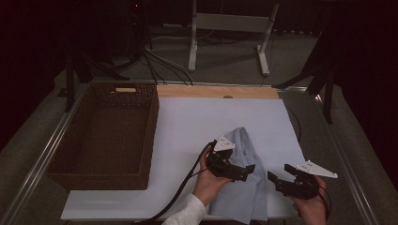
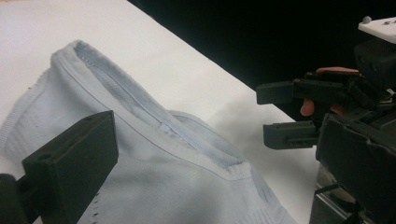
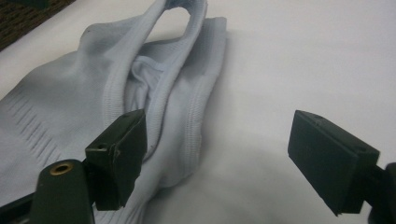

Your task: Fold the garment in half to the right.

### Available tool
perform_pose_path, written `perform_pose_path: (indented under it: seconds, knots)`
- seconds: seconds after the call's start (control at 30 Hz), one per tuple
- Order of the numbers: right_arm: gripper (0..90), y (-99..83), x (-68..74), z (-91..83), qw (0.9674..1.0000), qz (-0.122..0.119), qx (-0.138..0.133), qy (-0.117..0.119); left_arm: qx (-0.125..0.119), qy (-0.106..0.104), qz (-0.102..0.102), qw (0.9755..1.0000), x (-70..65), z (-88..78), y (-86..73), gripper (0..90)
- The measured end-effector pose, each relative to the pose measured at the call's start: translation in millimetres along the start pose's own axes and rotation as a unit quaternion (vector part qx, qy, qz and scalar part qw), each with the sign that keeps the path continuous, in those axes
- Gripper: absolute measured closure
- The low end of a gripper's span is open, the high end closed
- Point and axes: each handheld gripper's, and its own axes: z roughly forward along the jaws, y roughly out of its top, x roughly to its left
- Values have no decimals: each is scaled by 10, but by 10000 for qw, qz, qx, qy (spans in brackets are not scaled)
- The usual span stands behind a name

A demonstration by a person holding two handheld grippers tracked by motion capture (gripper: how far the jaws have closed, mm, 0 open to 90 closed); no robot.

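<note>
The pale blue garment (image 1: 241,183) lies crumpled at the desk's (image 1: 197,122) six o'clock between both grippers, whose fingers stand wide and empty; the left gripper (image 1: 248,169) should pinch the hem squarely before lifting toward the basket (image 1: 105,136) at nine o'clock, while the right gripper (image 1: 277,180) steadies the far edge

From my left claw (image 2: 196,154) cam I've got the pale blue garment (image 2: 154,154) bunched up on the white desk (image 2: 154,51), with a stitched hem or collar edge running diagonally across it. My claw's jaws are spread wide, one black pad low on the left over the fabric, nothing pinched between them. Over on the right side, the other claw (image 2: 285,114) sits just past the cloth's edge, jaws apart, a fingertip showing behind it.
</note>
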Motion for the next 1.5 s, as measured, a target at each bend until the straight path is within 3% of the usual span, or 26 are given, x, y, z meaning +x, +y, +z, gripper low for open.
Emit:
perform_pose_path:
  seconds: [0.67,0.83,1.2,1.5]
  knots:
    - [212,6,80,23,9998,-94,72,128,-142,250,88,9995,196,-259,-35,3]
    - [221,8,111,47,9997,-145,101,168,-138,314,190,9992,245,-368,-94,3]
    - [234,13,159,67,9995,-176,114,252,-90,443,209,9988,380,-564,-215,4]
    - [314,16,204,83,9989,-199,172,376,-42,570,281,9980,426,-670,-314,3]
